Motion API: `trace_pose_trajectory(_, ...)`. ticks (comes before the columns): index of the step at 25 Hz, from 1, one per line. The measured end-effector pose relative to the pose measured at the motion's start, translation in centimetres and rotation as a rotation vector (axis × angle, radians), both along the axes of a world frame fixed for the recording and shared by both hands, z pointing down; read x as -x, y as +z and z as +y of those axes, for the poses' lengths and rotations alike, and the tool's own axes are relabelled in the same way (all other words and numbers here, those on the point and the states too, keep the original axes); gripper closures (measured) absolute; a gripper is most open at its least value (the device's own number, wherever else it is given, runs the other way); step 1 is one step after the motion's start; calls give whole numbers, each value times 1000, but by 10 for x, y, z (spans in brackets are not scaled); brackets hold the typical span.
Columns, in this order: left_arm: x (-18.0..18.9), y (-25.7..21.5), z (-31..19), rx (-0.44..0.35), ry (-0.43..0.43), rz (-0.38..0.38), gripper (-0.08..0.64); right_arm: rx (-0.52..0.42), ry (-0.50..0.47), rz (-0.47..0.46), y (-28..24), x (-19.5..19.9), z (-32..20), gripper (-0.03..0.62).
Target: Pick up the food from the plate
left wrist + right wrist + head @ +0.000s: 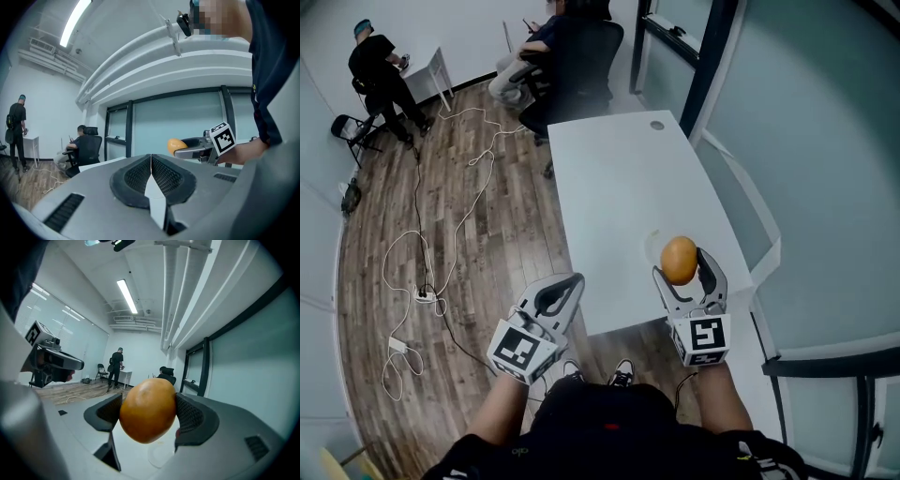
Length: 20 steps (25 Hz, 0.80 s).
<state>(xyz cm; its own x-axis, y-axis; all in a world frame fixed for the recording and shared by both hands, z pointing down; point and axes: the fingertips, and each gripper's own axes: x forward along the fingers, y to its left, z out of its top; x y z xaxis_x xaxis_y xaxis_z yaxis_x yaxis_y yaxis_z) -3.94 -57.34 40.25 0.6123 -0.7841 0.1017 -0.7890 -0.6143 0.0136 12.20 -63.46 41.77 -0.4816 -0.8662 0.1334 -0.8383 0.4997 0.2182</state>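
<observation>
**Right tongs holding the food at the table's near edge; left tongs off the table.**
My right gripper point(683, 263) is clamped on the round orange food point(679, 260). I hold it just above the near edge of the white table point(619, 178), toward the right corner, over a faint clear plate point(157, 454). My left gripper point(569, 284) has its jaws pressed together on nothing, off the near left corner over the wood floor point(384, 216). Open tabletop runs to the far edge, and cables point(459, 220) cross the floor on the left.

bright ceiling strip light point(127, 295) | sharp | fisheye edge distortion
</observation>
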Motion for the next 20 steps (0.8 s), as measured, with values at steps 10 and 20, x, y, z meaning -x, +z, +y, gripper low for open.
trace_pose_trajectory(10,-9,-34,12,-85,57,13,535,-77,74,-2,-37,-20,37,235)
trace_pose_trajectory(20,-4,-51,24,-81,88,46,535,-86,89,6,-46,-11,44,235)
